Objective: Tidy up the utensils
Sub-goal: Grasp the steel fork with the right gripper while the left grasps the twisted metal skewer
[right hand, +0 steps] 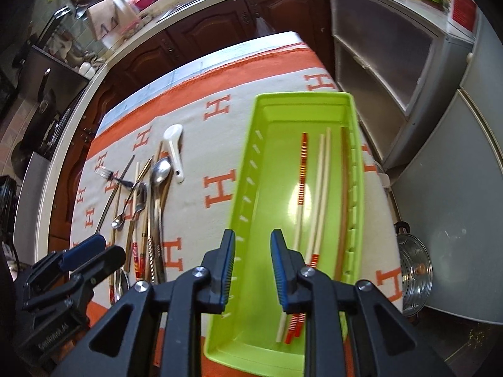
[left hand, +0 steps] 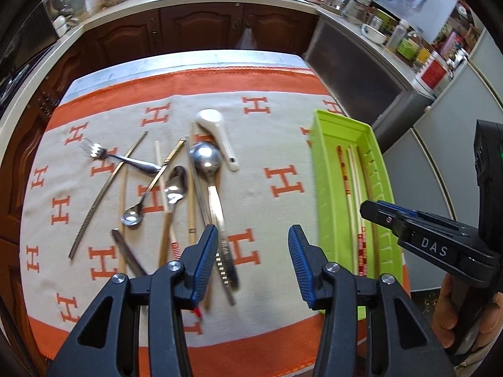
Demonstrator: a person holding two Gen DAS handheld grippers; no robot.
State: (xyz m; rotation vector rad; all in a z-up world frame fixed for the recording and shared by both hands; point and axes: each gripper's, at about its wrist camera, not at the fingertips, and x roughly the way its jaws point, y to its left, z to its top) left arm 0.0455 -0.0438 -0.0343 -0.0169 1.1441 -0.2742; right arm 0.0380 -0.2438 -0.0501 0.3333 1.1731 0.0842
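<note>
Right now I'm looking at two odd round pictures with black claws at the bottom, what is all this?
A person holds a two-finger clamp tool in each hand, each carrying a wide-angle camera. One picture looks along the left hand-held gripper, the other along the right hand-held gripper. Both are open and hold nothing. Below lies a cloth printed with orange letters. On it are a fork, metal spoons, a white spoon and loose chopsticks. Beside them a green tray already holds several chopsticks.
</note>
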